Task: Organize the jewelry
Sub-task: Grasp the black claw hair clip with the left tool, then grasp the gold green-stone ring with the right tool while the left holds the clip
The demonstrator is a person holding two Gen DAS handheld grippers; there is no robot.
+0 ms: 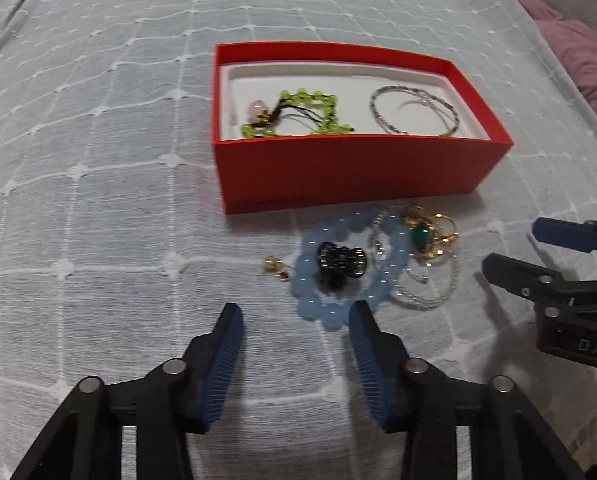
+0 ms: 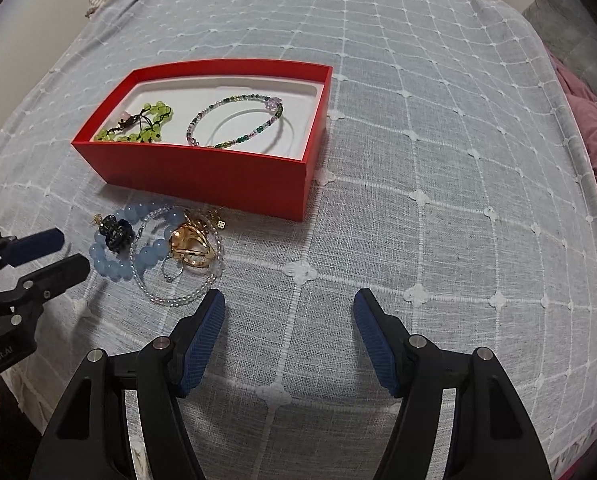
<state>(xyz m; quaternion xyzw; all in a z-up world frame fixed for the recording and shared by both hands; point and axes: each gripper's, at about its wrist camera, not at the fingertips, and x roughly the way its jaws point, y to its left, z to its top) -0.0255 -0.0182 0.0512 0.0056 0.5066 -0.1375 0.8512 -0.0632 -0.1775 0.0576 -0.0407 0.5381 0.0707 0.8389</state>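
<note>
Two bracelets already lie in the open red cardboard box with a white moulded liner (image 1: 354,176): a green beaded bracelet with dark cord (image 1: 298,114) on one side and a thin multicoloured bead bangle (image 1: 414,110) on the other. Just in front of the box, on the pale blue gridded bedspread (image 1: 98,200), the rest sits in a tangled heap. A chunky pale blue bead bracelet (image 1: 318,304) rings a small black hair claw (image 1: 340,264); beside it are a gold ring with a green stone (image 1: 422,236), a fine clear-bead strand (image 1: 426,296) and a tiny gold earring (image 1: 274,266).

I would judge the blue bracelet light, smooth and a bit slippery, its beads rolling on elastic; pinching across one side of the loop looks safest. The thin strand would snag on its neighbours.

The left gripper (image 1: 296,316) hangs over the near edge of the blue bracelet, jaws apart with nothing pinched. The right gripper (image 2: 288,304) waits over bare cloth, jaws wide and empty.

Readable writing is scant: "DAS" on the right tool's body and part of "nRobot.AI" on the left one. An embossed mark on the box front is illegible.
</note>
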